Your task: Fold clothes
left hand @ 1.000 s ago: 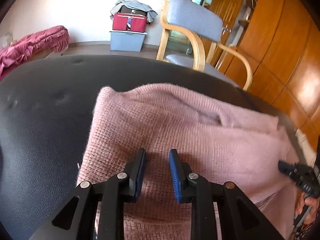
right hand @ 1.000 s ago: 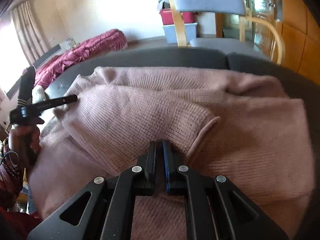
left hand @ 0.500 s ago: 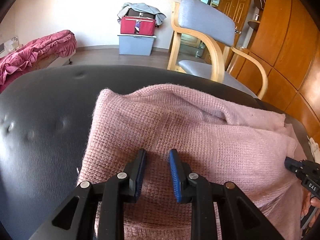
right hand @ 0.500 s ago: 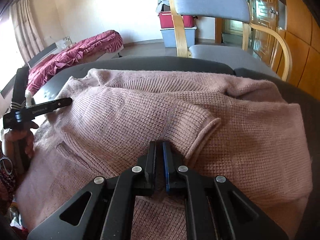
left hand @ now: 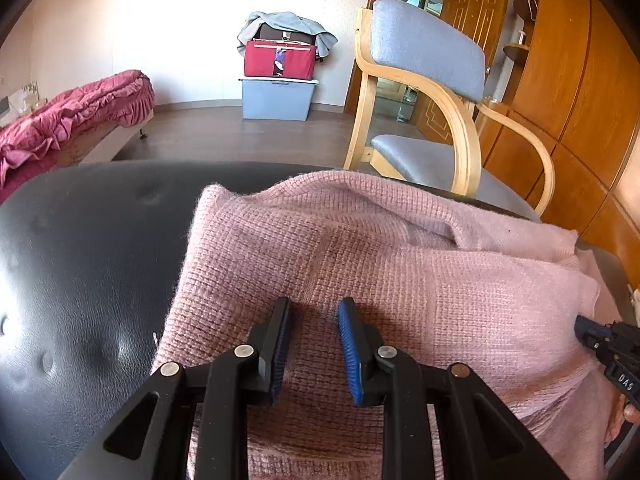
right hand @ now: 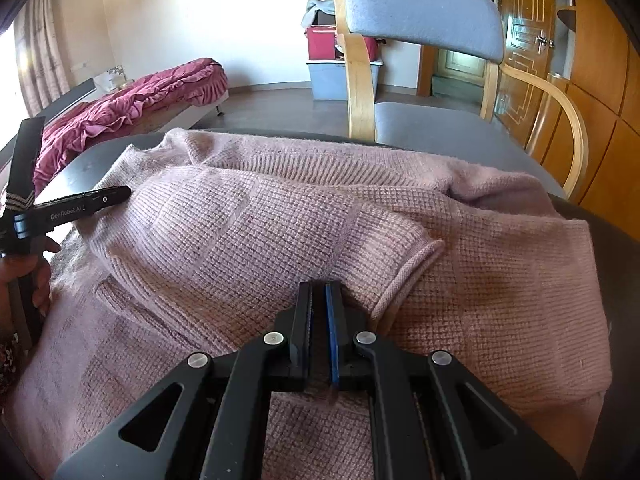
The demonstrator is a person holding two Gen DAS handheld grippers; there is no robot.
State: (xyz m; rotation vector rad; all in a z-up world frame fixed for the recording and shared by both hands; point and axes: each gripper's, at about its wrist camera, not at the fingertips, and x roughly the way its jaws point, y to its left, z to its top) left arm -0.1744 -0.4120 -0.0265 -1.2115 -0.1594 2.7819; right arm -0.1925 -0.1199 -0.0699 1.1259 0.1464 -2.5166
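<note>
Your pink knitted sweater (right hand: 360, 240) lies spread over the black padded surface (left hand: 88, 280), one sleeve (right hand: 260, 240) laid across the body with its cuff (right hand: 412, 268) pointing right. Your right gripper (right hand: 319, 296) sits at the sleeve's near edge, jaws nearly together with only a narrow gap; whether they pinch any knit cannot be told from here. Your left gripper (left hand: 314, 312) hangs over the sweater's left part with jaws parted, holding nothing.

The risks look like this: the loose, fuzzy knit could snag on the ribbed blue pads (left hand: 348, 340), so a pull may drag the sleeve out of line. If the right jaws hold only one thin layer, the fabric will likely stretch rather than lift, and the crossed sleeve could slide off the body. The far hem lies close to the surface's back edge near the chair (right hand: 420, 20); a hard tug towards that edge might send the sweater over it.
</note>
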